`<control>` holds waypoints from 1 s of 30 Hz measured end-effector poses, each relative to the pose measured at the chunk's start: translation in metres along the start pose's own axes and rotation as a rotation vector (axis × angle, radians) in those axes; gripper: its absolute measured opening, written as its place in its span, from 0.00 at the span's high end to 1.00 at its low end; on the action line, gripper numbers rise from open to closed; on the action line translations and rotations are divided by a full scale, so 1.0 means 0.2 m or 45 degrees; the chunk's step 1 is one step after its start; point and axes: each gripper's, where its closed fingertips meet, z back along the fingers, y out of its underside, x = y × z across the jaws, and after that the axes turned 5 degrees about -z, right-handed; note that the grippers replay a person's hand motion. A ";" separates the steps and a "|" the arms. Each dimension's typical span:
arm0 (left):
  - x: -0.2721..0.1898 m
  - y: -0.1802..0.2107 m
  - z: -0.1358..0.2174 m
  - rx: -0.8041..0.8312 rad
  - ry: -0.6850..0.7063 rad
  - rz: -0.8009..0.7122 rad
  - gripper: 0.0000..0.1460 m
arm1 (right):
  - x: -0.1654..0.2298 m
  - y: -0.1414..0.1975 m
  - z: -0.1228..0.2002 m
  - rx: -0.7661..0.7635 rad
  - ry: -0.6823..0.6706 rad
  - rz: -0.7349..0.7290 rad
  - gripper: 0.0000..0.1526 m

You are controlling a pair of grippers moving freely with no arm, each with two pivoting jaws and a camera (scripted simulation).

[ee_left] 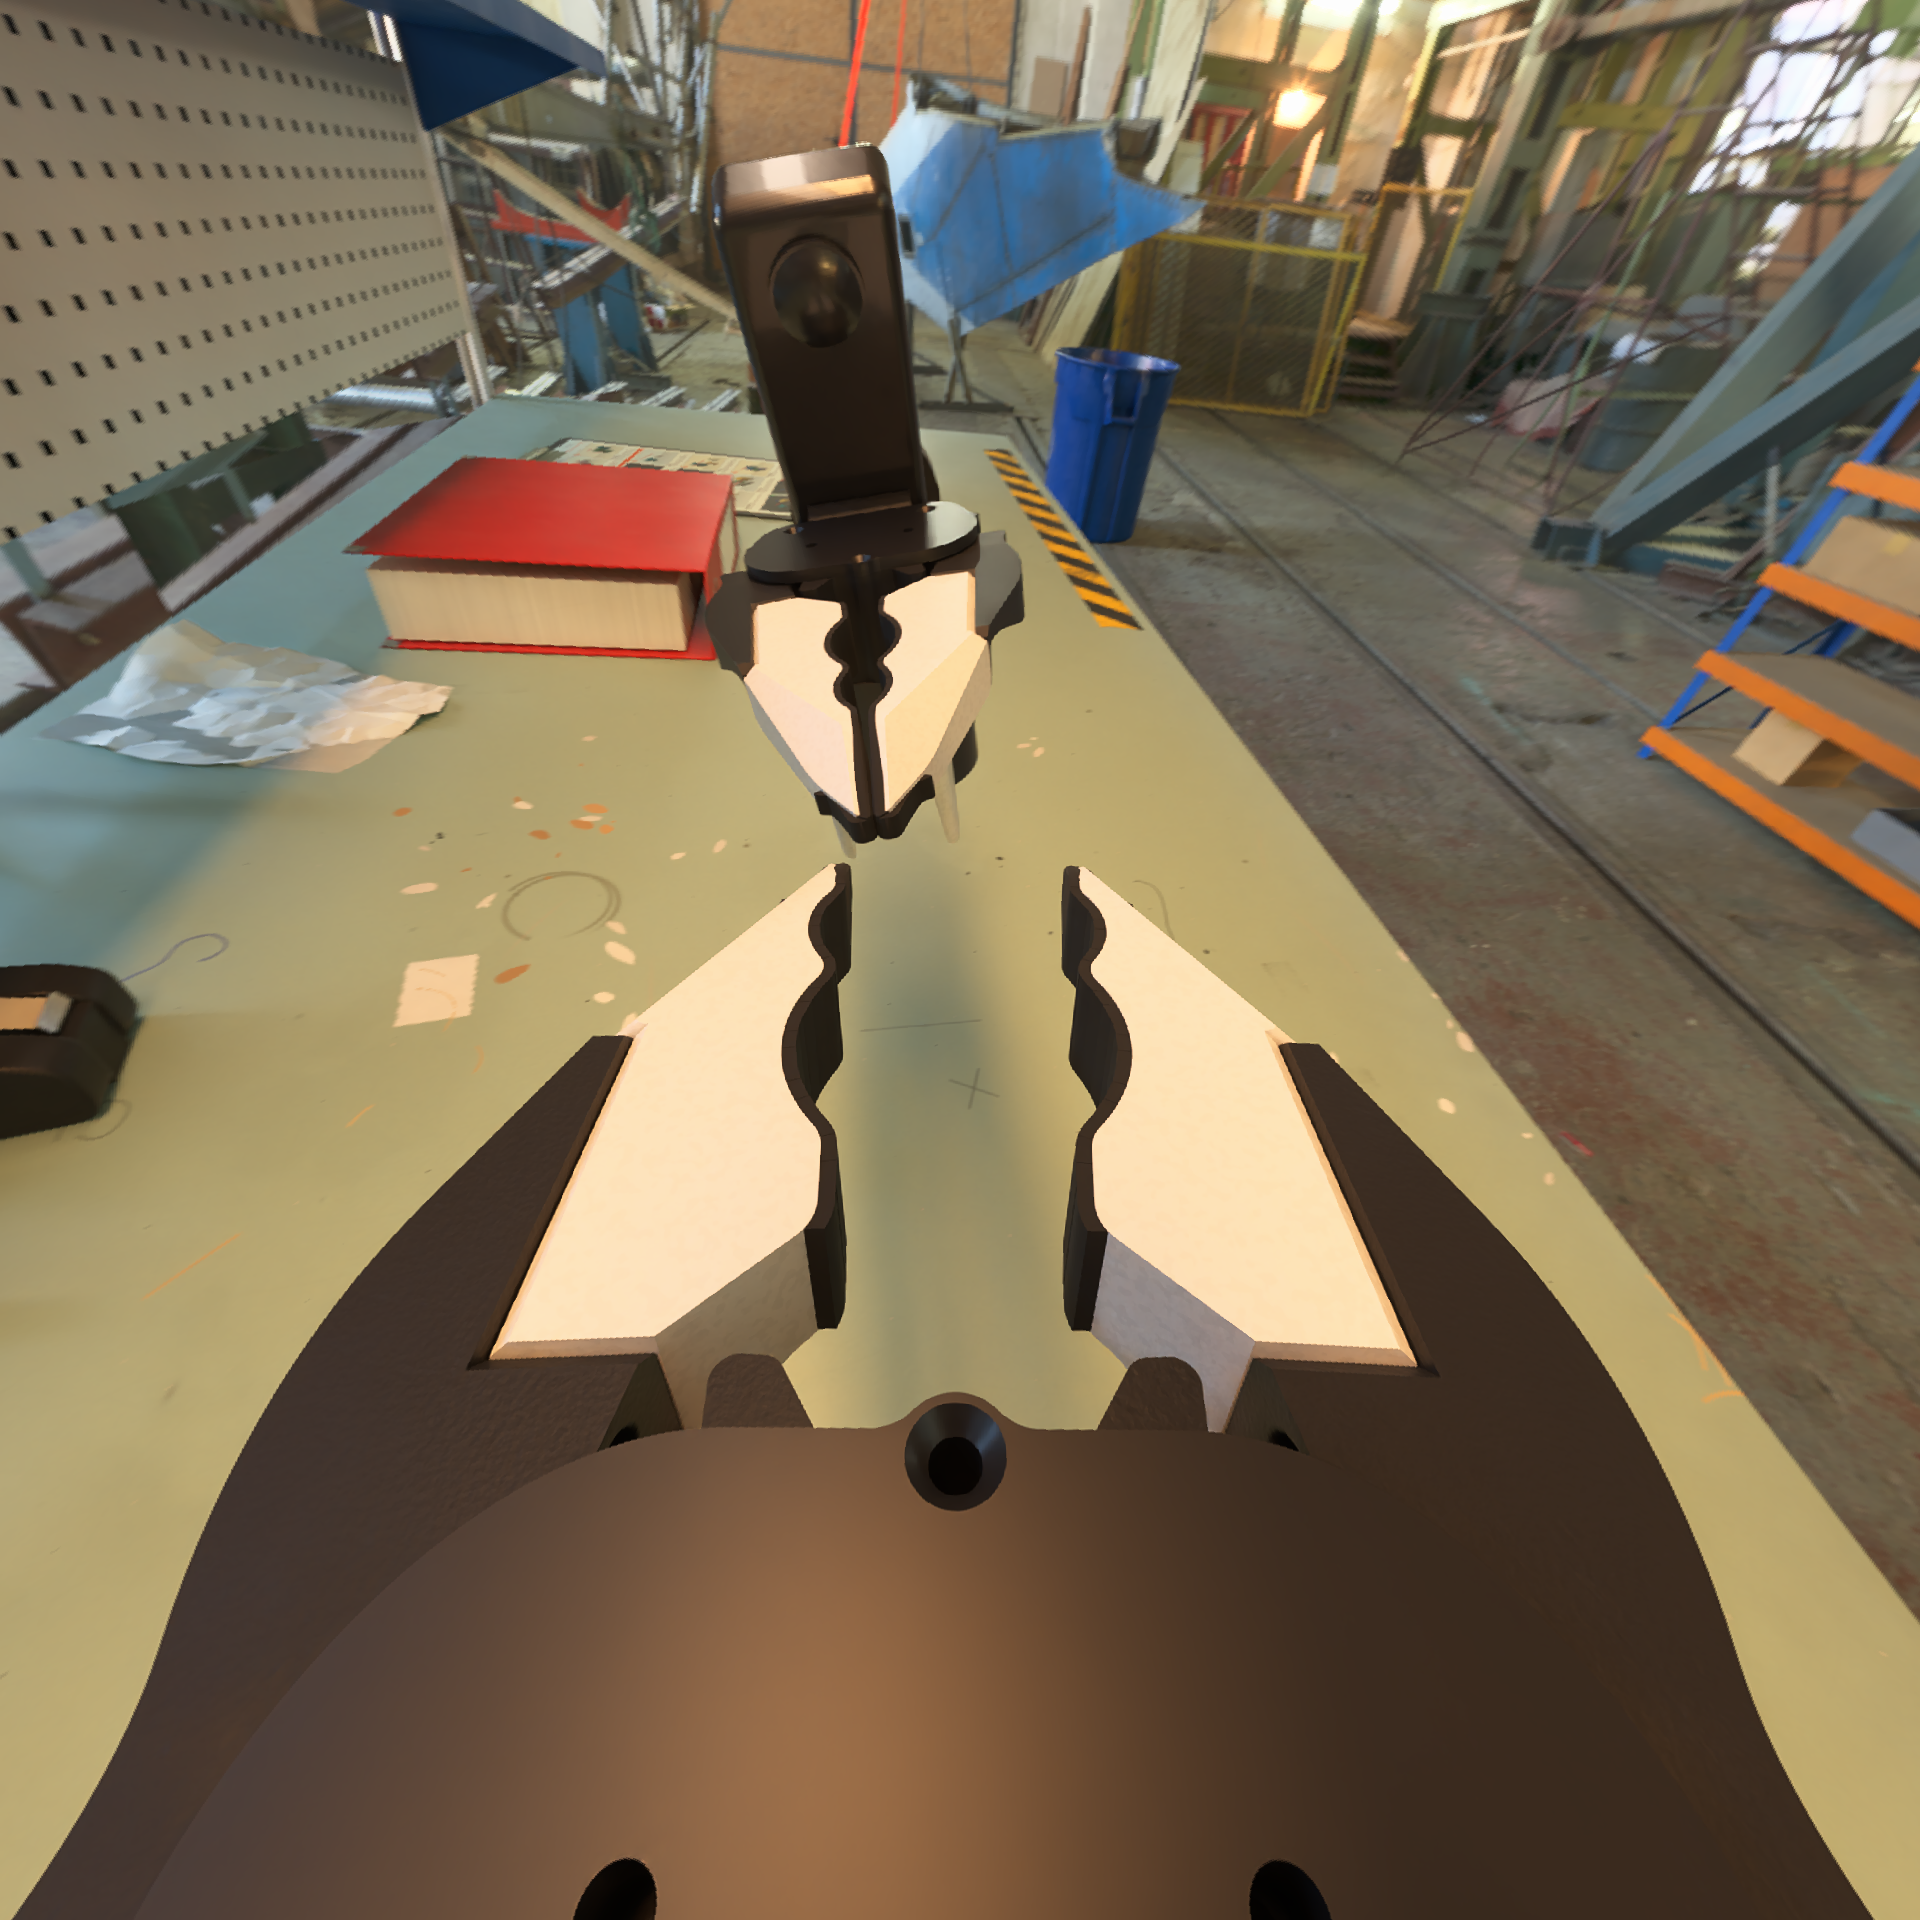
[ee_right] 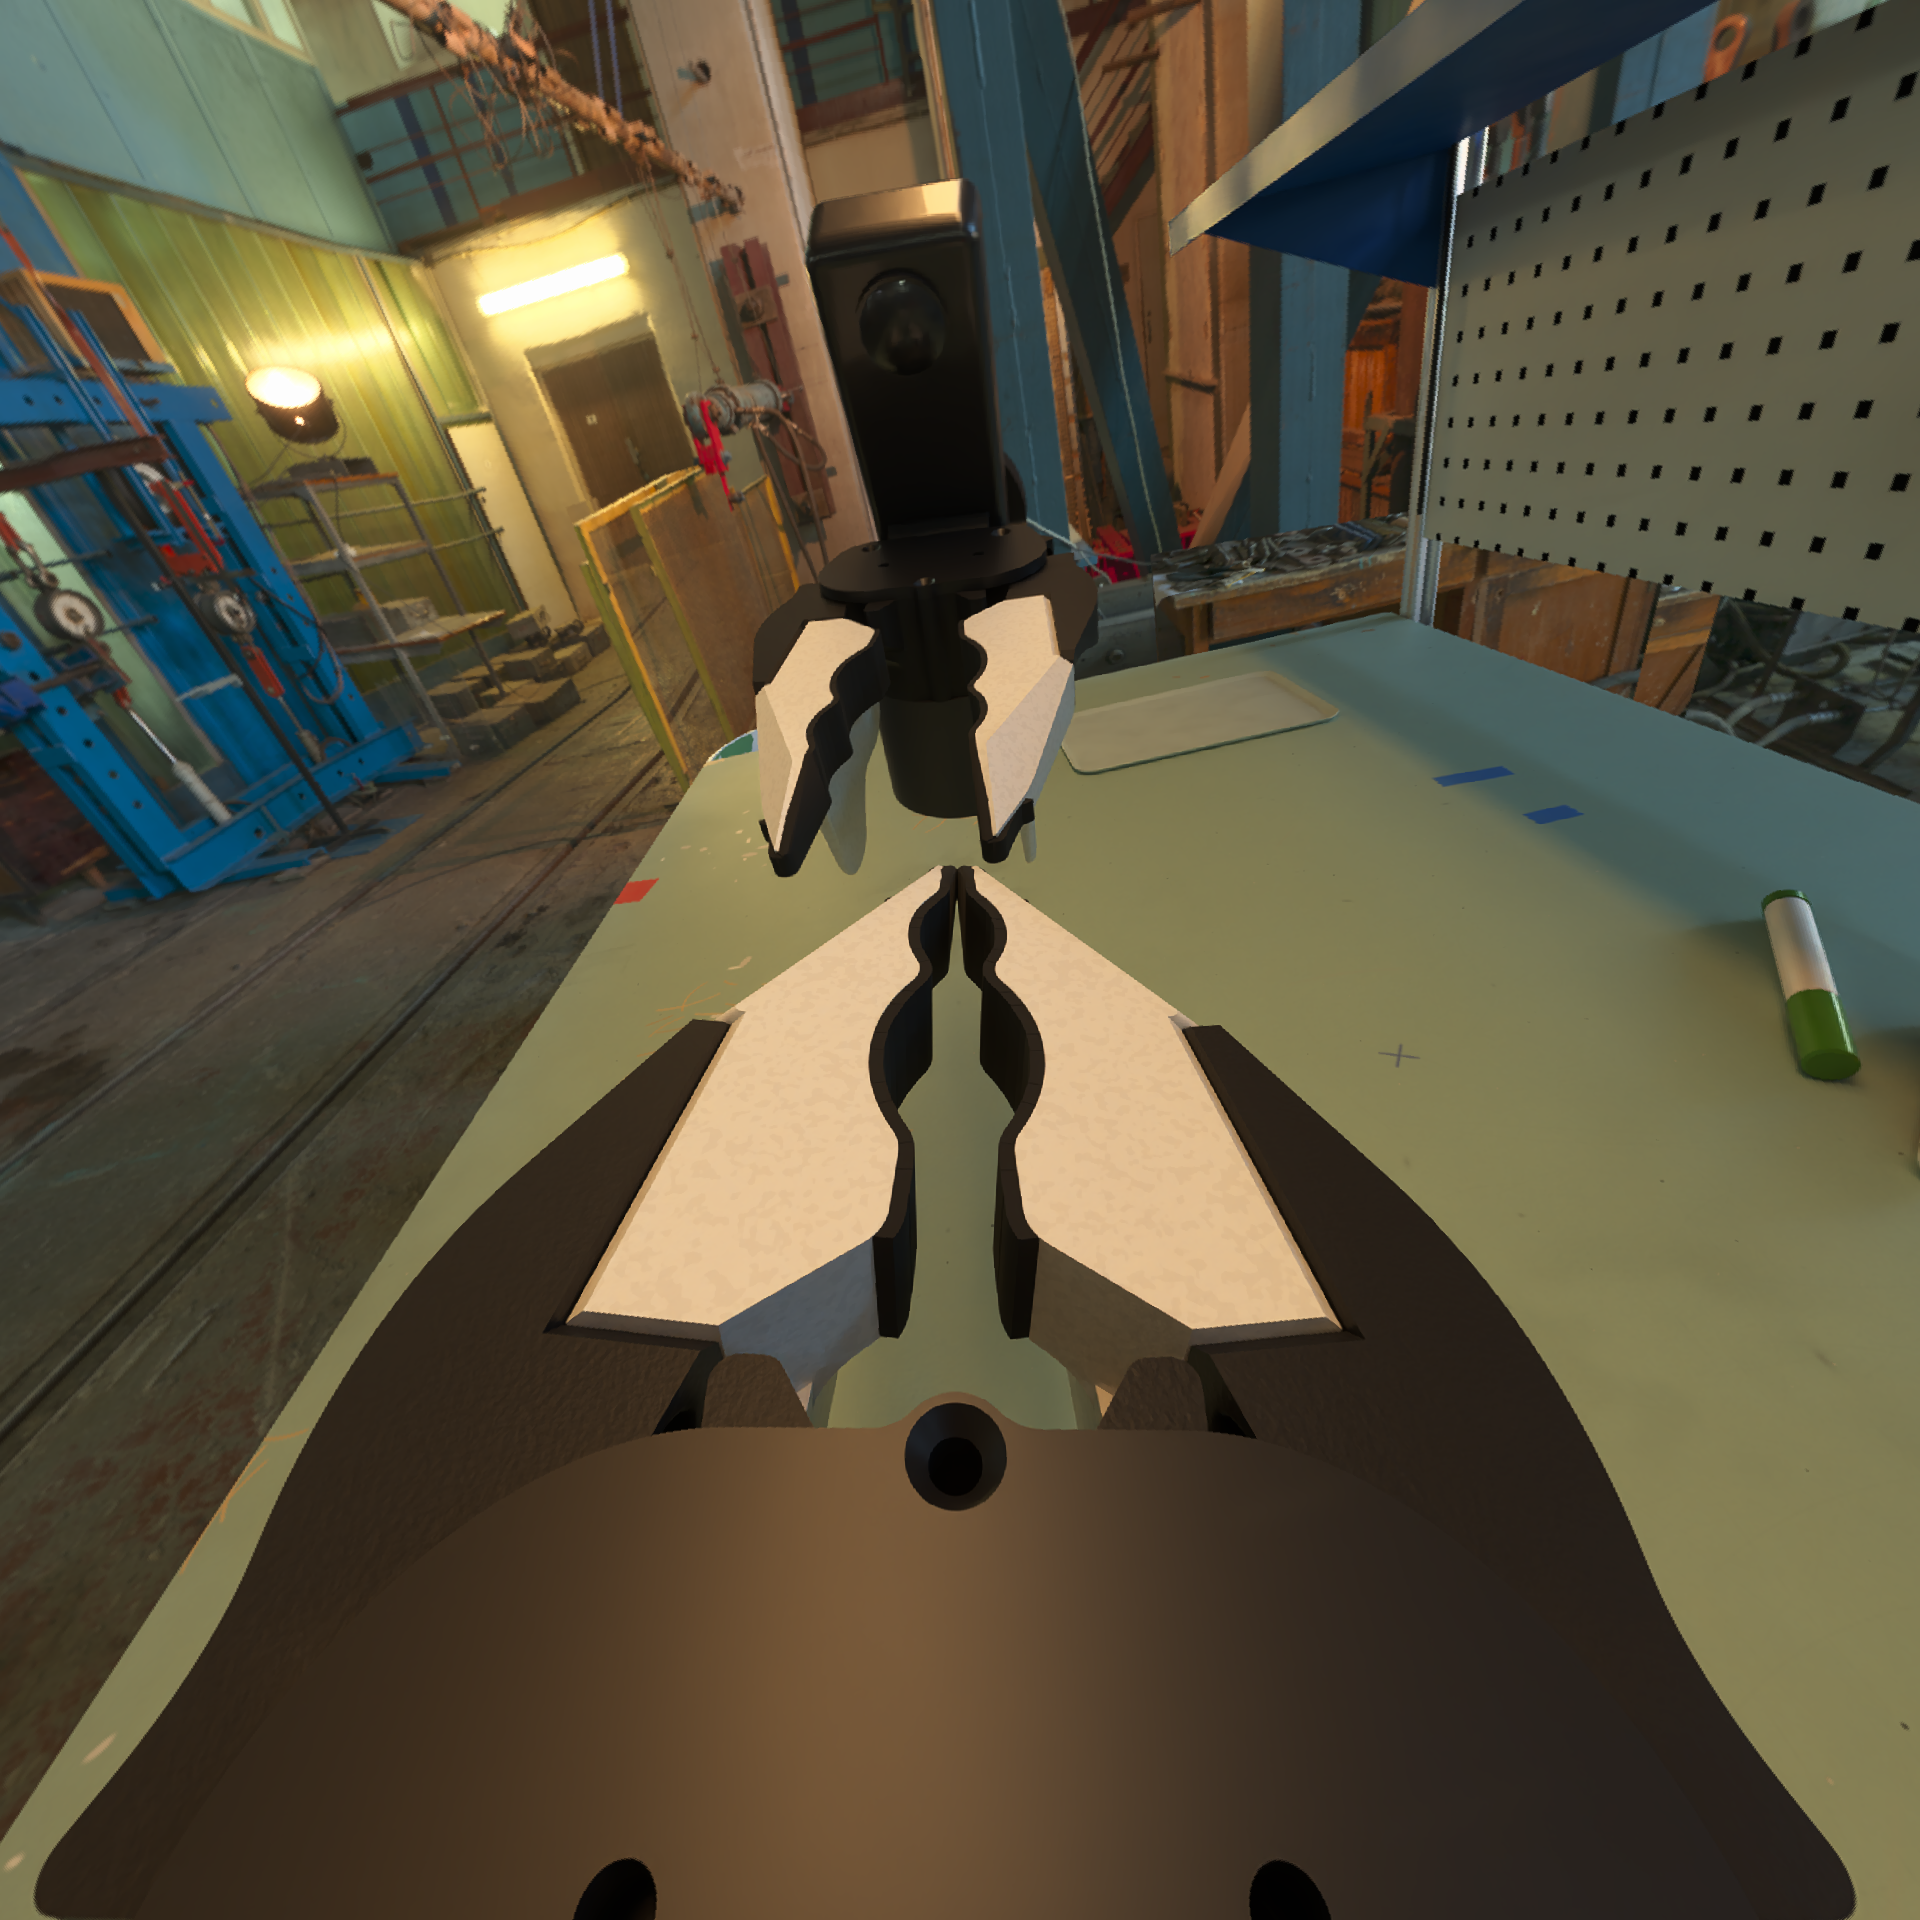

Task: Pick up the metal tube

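Note:
No plainly metal tube shows in either view. A white cylinder with green ends (ee_right: 1808, 987) lies on the table at the right of the right wrist view, apart from both grippers. My left gripper (ee_left: 958, 878) is open and empty above the green table (ee_left: 312, 1247). My right gripper (ee_right: 956, 873) is shut with nothing between its fingers. The two grippers face each other, tips close together. The right gripper also shows in the left wrist view (ee_left: 868, 826), and the left gripper shows open in the right wrist view (ee_right: 891, 857).
A red book (ee_left: 540, 551), crumpled paper (ee_left: 249, 696) and a black tape dispenser (ee_left: 52, 1039) lie to the left. A flat tray (ee_right: 1195, 717) sits at the table's far end. A pegboard (ee_right: 1683, 364) stands along the back edge. The floor drops off on the other side.

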 end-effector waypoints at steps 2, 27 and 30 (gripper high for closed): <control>0.02 0.01 0.00 0.022 -0.039 -0.021 0.72 | -0.01 0.00 0.00 -0.015 0.016 -0.003 1.00; 0.18 -0.04 0.19 -0.110 -0.081 0.150 0.72 | -0.42 0.37 0.37 0.722 0.830 -0.108 0.82; 0.20 -0.04 0.23 -0.080 -0.151 0.104 0.73 | -0.54 0.63 0.50 1.003 1.025 -0.415 0.73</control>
